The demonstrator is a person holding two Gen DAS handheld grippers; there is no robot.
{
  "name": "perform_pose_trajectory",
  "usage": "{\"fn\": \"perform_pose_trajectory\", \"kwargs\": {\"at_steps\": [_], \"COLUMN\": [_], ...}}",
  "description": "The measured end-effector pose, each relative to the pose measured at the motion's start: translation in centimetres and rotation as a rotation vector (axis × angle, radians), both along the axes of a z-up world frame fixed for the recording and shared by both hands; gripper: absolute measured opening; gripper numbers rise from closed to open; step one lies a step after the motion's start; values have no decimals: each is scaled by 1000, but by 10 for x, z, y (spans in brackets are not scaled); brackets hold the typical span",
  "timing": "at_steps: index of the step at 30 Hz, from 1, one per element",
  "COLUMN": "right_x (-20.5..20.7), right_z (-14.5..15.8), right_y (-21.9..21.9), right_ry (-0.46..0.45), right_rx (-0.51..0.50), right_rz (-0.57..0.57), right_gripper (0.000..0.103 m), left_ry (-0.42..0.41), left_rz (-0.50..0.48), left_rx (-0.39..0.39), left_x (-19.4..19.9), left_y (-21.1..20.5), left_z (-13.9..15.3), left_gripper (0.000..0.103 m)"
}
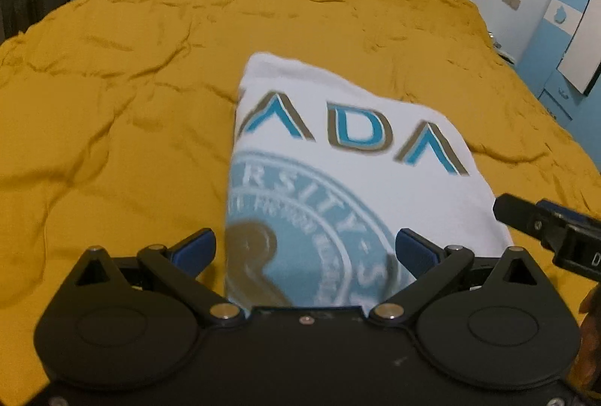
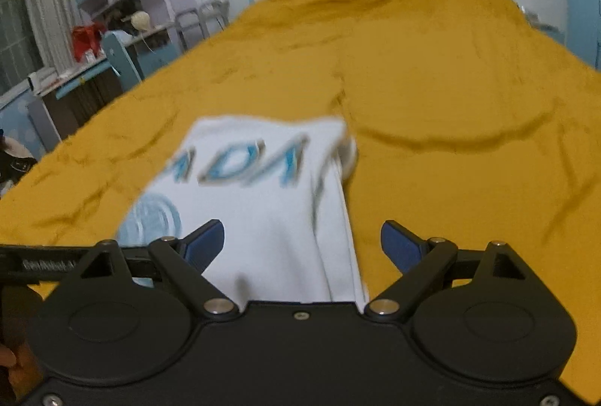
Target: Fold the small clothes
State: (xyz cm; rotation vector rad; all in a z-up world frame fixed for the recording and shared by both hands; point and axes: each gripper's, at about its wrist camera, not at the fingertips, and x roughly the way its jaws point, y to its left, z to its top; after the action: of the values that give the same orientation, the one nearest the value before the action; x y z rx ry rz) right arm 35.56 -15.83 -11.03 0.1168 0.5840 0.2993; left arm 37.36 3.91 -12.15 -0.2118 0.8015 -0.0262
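Folded shirt point(image 1: 349, 158), lengthwise away

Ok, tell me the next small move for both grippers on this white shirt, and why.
Probably lower both and close on the shirt's near edge. The left gripper and right gripper both stand open over the near end of the partly folded white T-shirt, which lies on the mustard bedspread. Neither pair of fingers presses the cloth, so a grip likely comes before the next fold.
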Motion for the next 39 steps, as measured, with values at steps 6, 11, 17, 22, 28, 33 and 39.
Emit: {"fn": "perform_pose_trajectory", "kwargs": {"at_steps": [6, 11, 17, 22, 28, 33, 39], "right_x": [37, 47, 47, 32, -12, -59, -110], "right_z": [-16, -35, -35, -7, 39, 69, 90], "right_y": [18, 7, 1, 2, -3, -1, 1], "right_ry": [40, 94, 118, 82, 59, 48, 53], "right_rx": [-159, -136, -88, -88, -8, -1, 15], "right_rz": [-28, -58, -57, -37, -28, -8, 19], "right_gripper": [92, 94, 95, 95, 95, 95, 95], "left_ry": [67, 92, 90, 46, -20, -26, -28], "left_rz": [27, 30, 30, 29, 47, 68, 60], "left_rx": [7, -47, -38, -11, 10, 21, -3], "left_x": [28, 38, 36, 15, -38, -91, -148], "left_y": [6, 13, 12, 13, 18, 12, 2], "left_z": [-17, -31, -26, 10, 60, 87, 106], "left_gripper": [103, 103, 103, 103, 103, 103, 103]}}
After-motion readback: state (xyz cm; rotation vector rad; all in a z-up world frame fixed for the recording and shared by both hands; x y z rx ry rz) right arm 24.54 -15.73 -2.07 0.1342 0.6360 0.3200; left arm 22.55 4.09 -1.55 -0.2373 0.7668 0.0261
